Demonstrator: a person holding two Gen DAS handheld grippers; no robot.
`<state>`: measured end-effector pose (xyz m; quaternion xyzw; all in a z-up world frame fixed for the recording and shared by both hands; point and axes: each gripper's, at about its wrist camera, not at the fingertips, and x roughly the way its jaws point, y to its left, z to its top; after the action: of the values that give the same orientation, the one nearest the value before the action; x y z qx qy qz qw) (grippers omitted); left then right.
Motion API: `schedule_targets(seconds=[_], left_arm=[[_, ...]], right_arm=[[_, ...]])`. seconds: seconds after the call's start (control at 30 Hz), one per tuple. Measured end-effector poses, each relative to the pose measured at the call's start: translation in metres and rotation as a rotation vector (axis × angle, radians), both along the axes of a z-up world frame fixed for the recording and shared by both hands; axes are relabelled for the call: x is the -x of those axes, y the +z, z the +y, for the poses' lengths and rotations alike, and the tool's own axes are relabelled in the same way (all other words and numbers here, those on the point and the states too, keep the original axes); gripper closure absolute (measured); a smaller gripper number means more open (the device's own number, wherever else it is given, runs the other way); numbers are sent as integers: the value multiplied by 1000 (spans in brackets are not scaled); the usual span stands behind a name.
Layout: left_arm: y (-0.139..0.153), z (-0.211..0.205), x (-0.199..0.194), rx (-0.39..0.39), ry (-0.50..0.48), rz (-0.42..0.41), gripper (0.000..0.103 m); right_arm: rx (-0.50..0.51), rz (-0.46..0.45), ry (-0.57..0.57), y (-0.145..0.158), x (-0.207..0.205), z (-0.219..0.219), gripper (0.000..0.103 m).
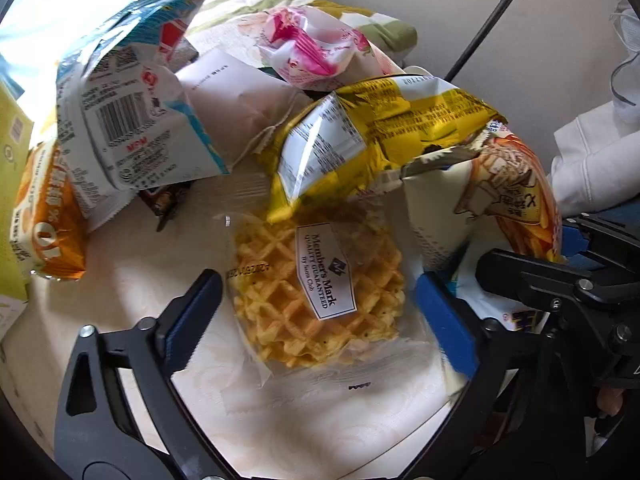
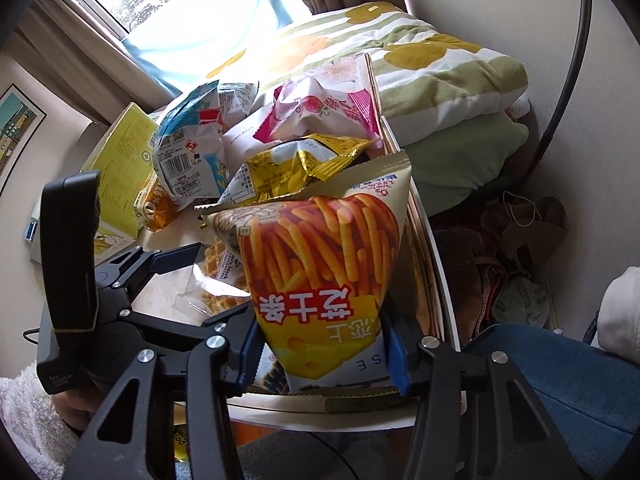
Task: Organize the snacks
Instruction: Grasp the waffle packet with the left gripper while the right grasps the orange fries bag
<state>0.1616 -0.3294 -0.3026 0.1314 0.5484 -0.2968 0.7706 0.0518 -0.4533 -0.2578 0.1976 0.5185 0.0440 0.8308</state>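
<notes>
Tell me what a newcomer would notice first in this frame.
The cheese-stick bag, standing upright at the table's near edge with the right gripper shut on its lower end. Next, the clear-wrapped waffle lying flat on the table between the open jaws of the left gripper, which do not touch it. Behind both, a heap of snack bags.

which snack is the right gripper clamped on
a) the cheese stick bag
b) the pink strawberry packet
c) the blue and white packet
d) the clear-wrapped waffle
a: in the right wrist view the blue pads of the right gripper press both sides of the cheese stick bag, while the waffle lies on the table between the open left gripper fingers.
</notes>
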Motion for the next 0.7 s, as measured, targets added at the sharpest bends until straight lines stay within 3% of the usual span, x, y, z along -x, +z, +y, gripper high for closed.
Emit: schedule_targets(seconds=[0.17, 0.3, 0.7], left_arm=[[-1, -7, -1, -9, -11, -6, 14], [-2, -11, 5, -46, -35, -35, 26], [12, 12, 17, -35, -21, -48, 31]], right_arm=[[0, -1, 2, 0, 0, -2, 57], [5, 1, 6, 0, 0, -1, 58], [-48, -24, -14, 5, 5, -1, 60]])
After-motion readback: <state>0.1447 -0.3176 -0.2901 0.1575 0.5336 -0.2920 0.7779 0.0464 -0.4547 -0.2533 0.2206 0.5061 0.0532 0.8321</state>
